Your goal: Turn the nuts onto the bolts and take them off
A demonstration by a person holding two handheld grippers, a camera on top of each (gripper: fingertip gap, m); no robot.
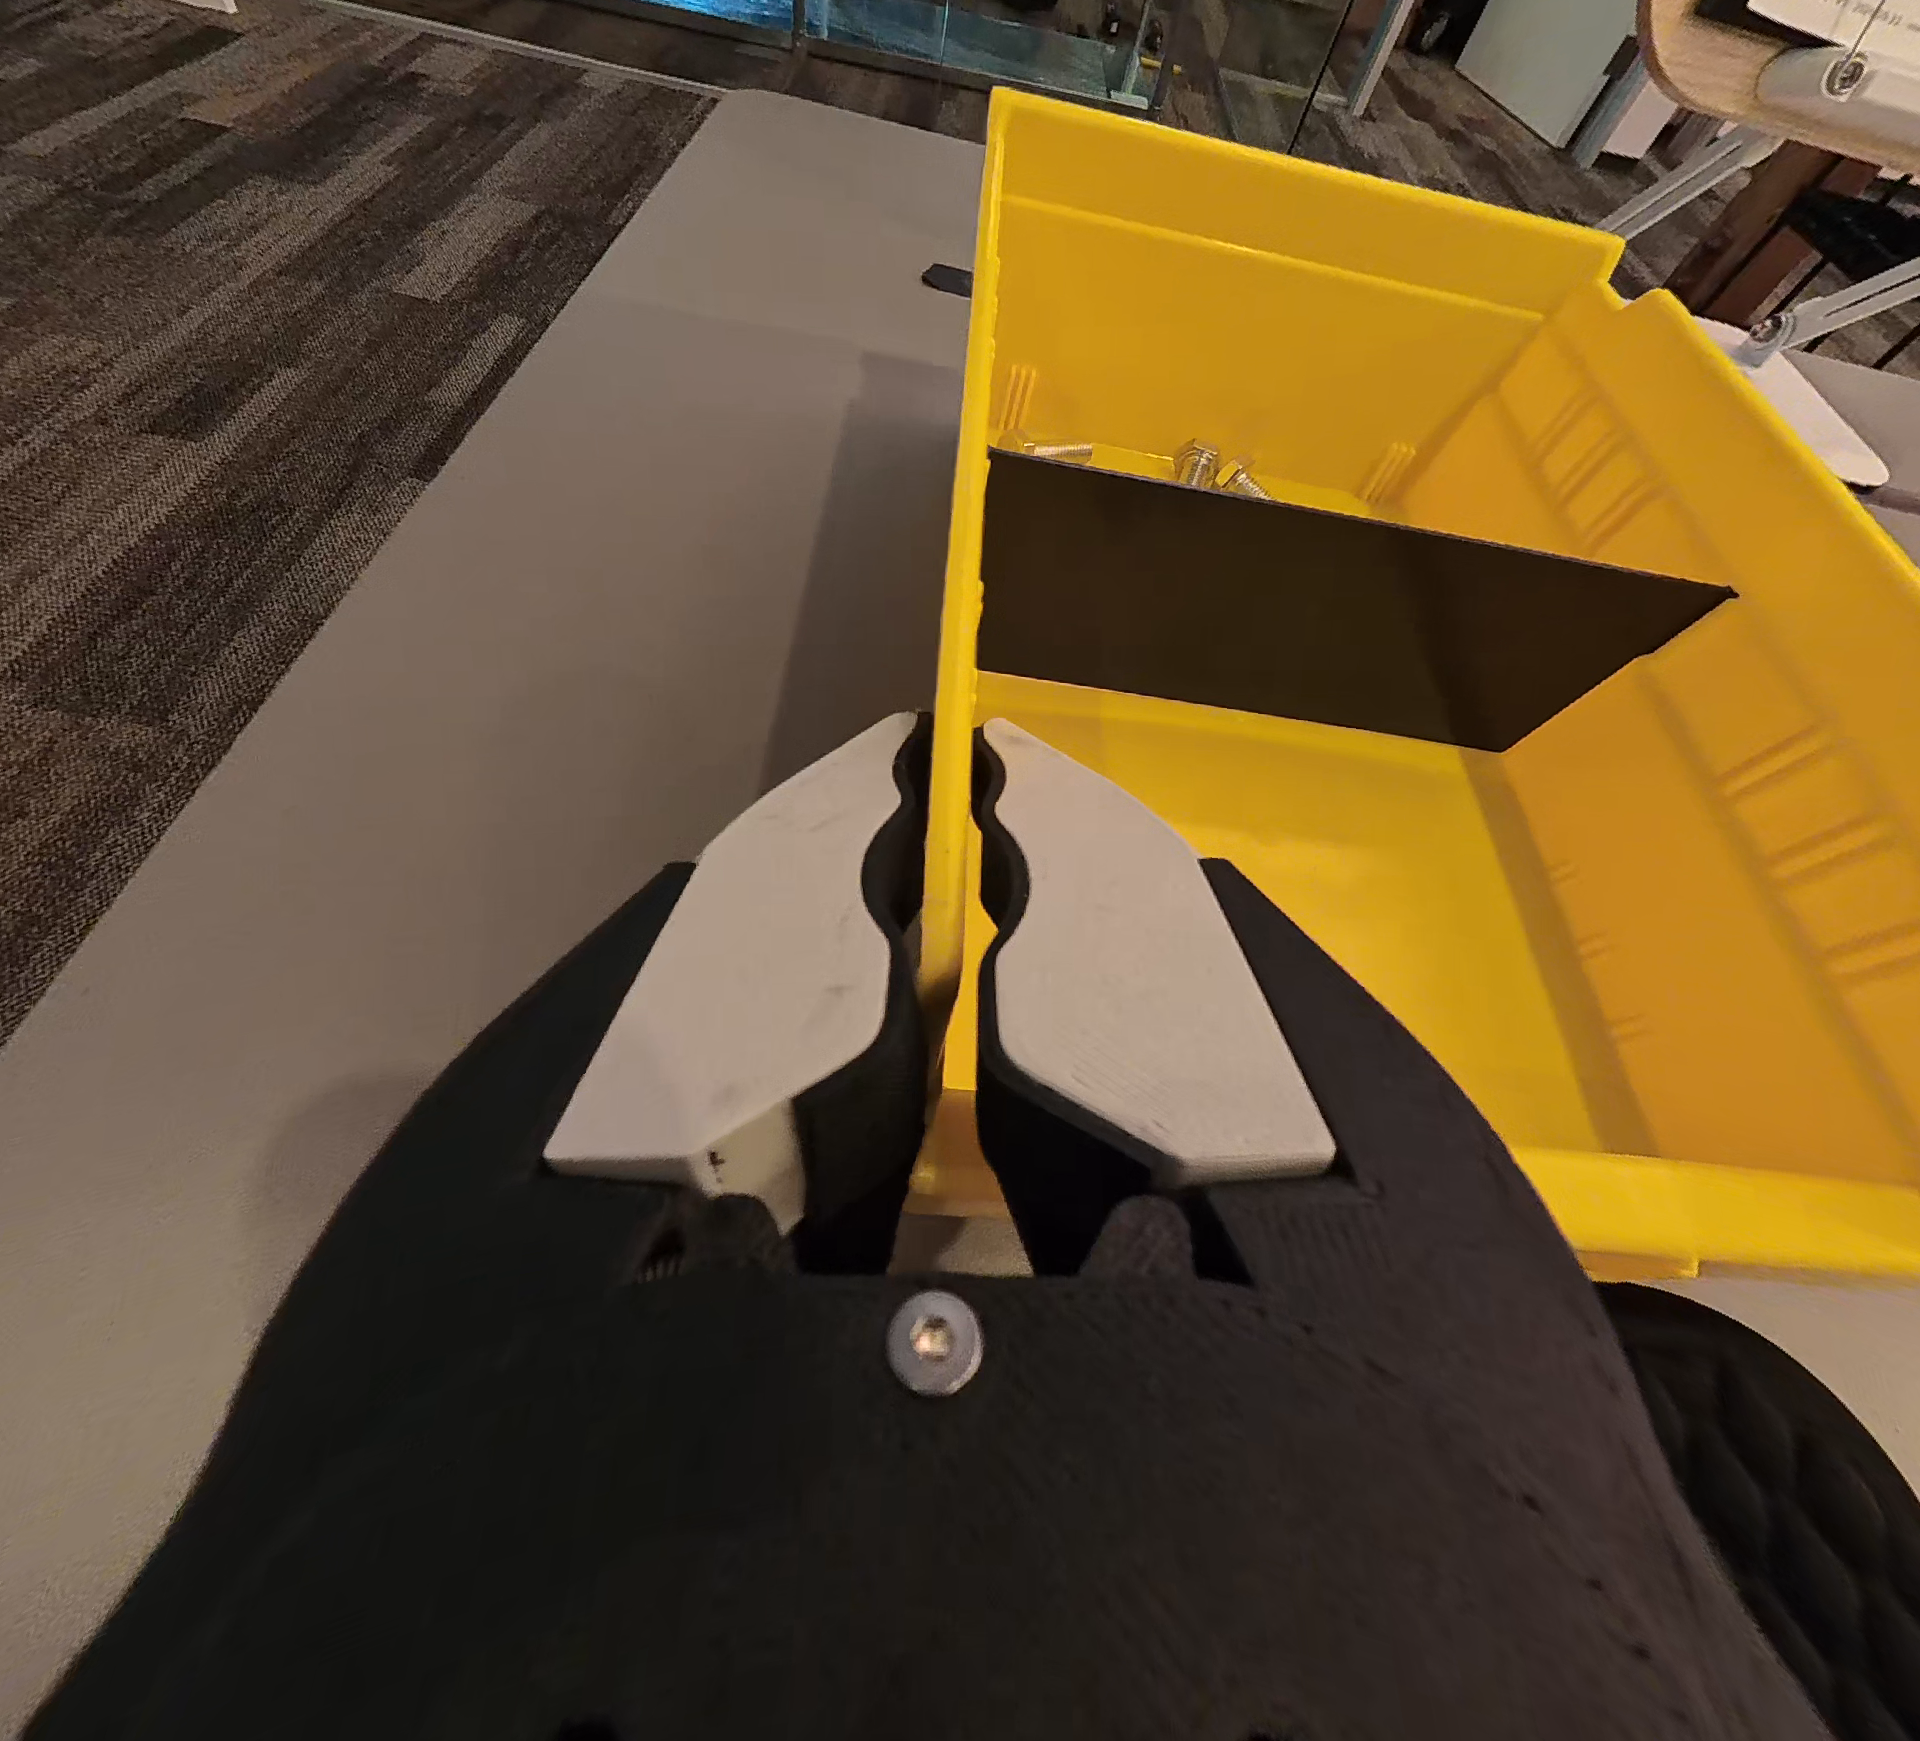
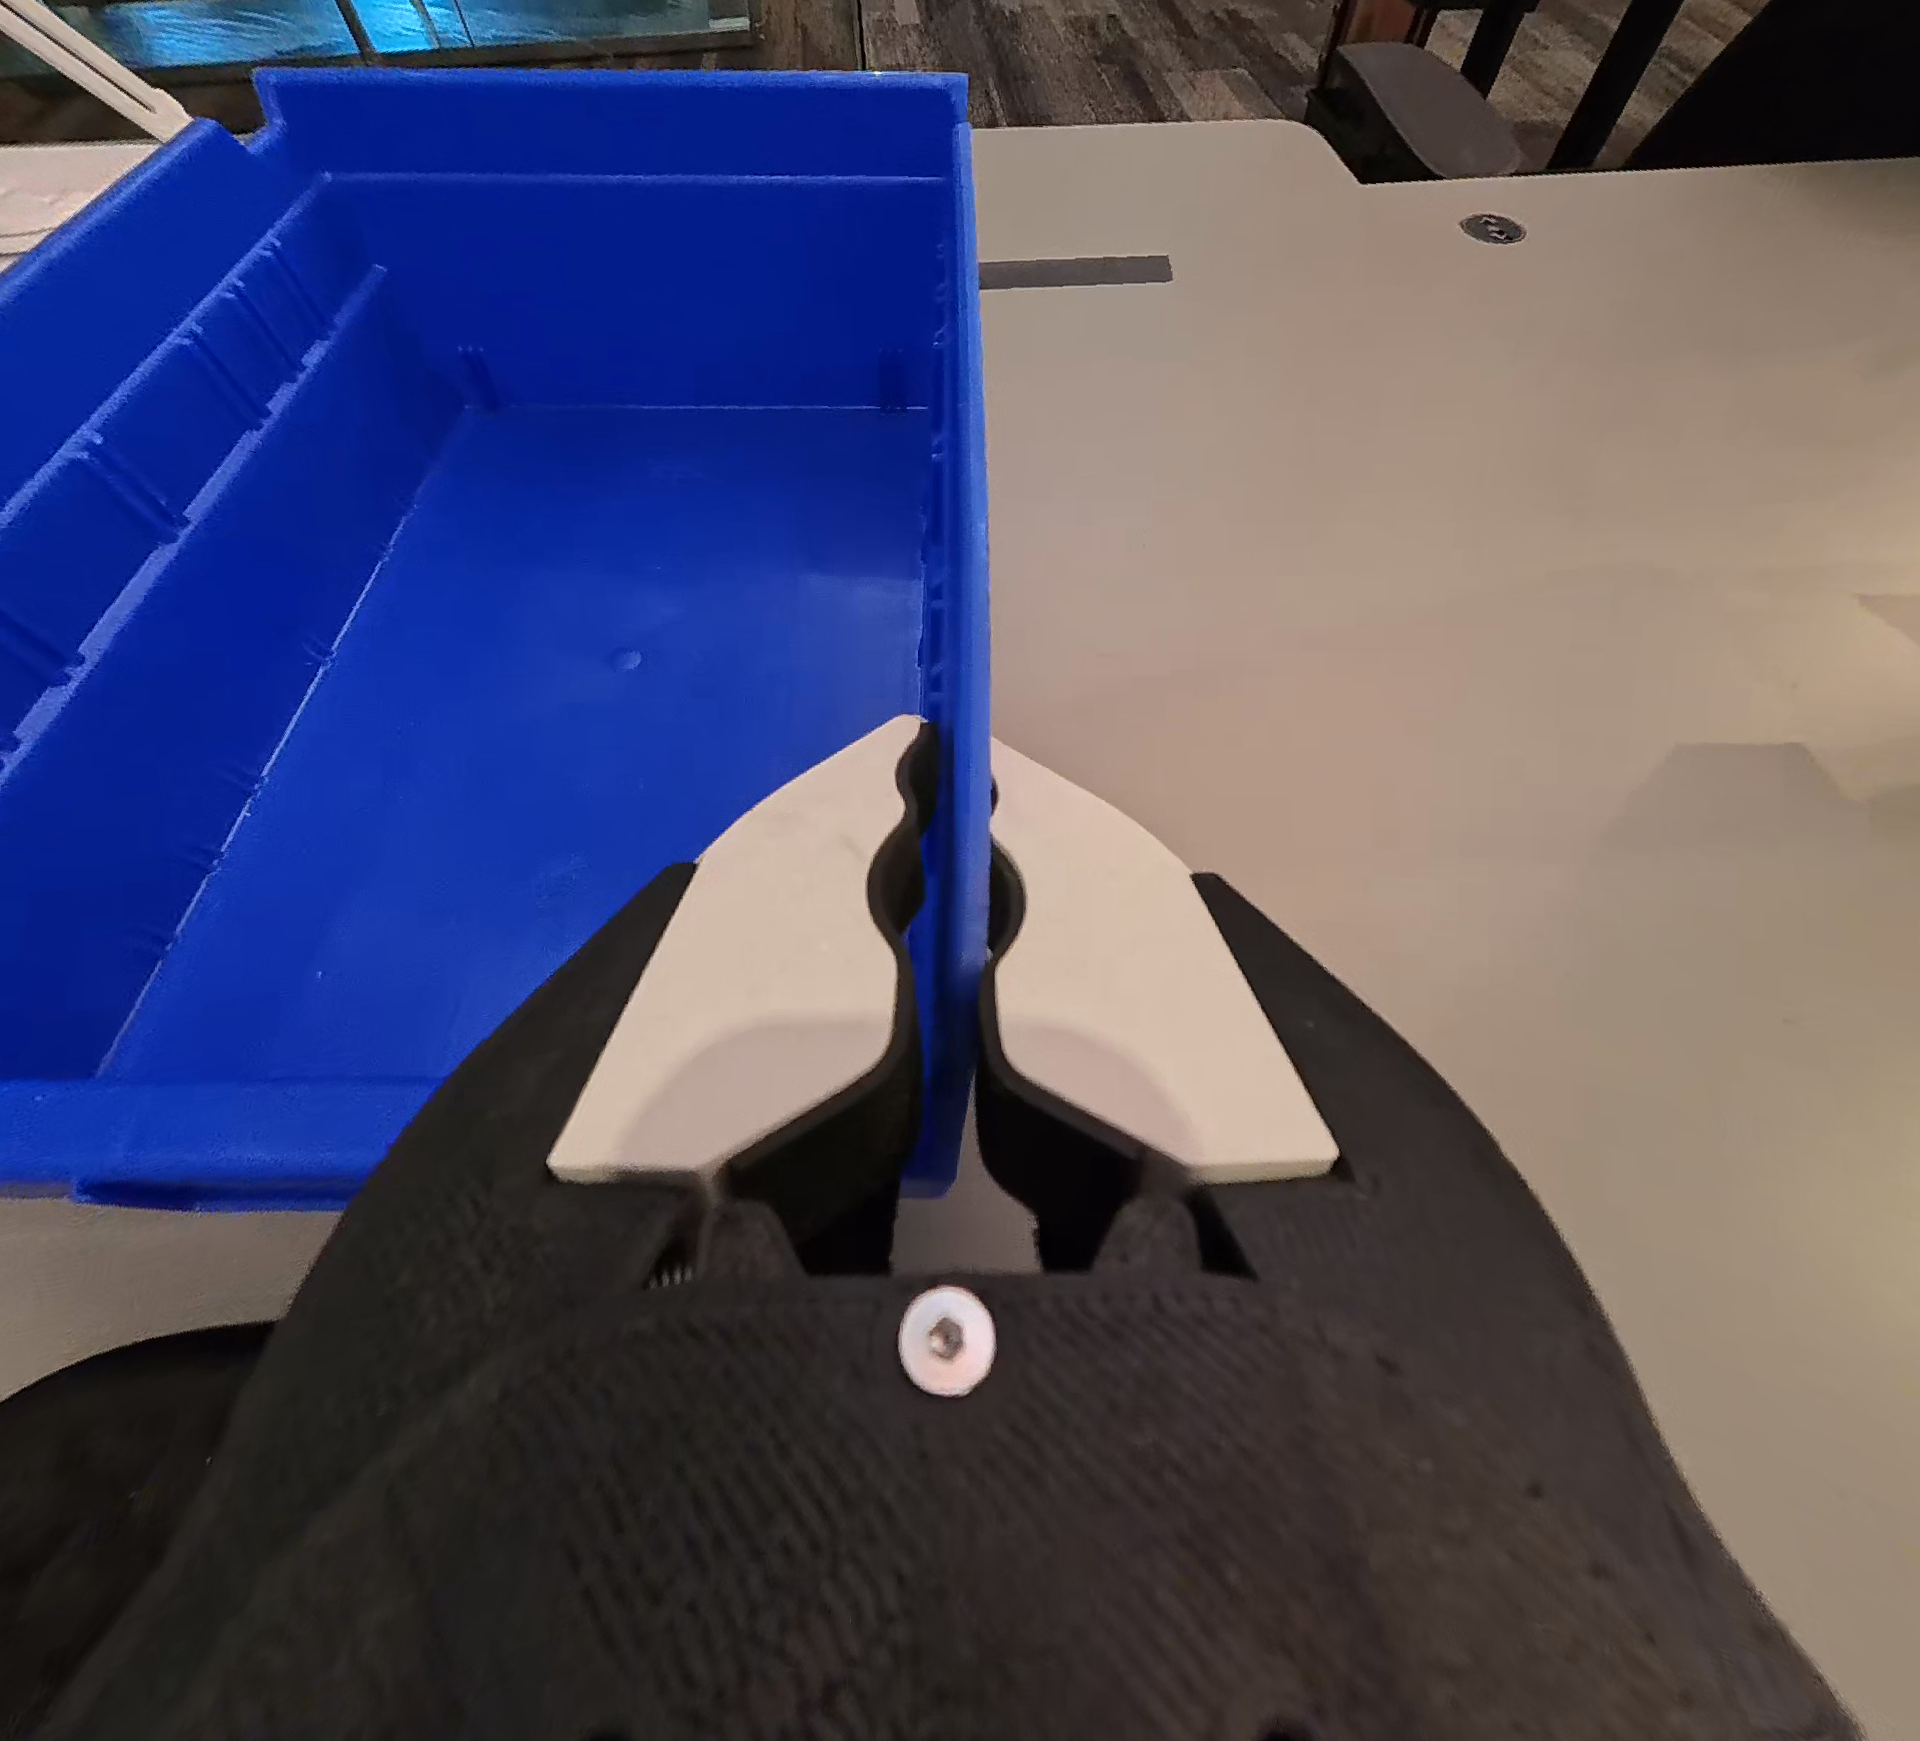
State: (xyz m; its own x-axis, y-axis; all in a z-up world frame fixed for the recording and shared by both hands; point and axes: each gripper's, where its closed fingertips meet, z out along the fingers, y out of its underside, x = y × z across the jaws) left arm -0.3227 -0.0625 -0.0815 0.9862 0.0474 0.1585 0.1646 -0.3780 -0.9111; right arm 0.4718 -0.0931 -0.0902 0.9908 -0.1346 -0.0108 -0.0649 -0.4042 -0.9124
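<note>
In the left wrist view my left gripper (image 1: 951, 735) is shut on the left side wall of a yellow bin (image 1: 1299, 299), one finger outside and one inside. A black divider (image 1: 1299, 611) splits the bin. Behind it lie several silver bolts with nuts (image 1: 1205, 460); the near compartment is bare. In the right wrist view my right gripper (image 2: 961, 741) is shut on the right side wall of a blue bin (image 2: 582, 122), which holds nothing I can see.
Both bins stand on a light grey table (image 2: 1455, 600). A strip of dark tape (image 2: 1075, 271) lies behind the blue bin and a small dark mark (image 1: 943, 278) left of the yellow bin. Carpet floor (image 1: 260, 289) lies beyond the table's left edge. Tip to tip, the grippers are about 80 cm apart. It is some 35 cm from my left tips to the small dark mark (image 1: 943, 278).
</note>
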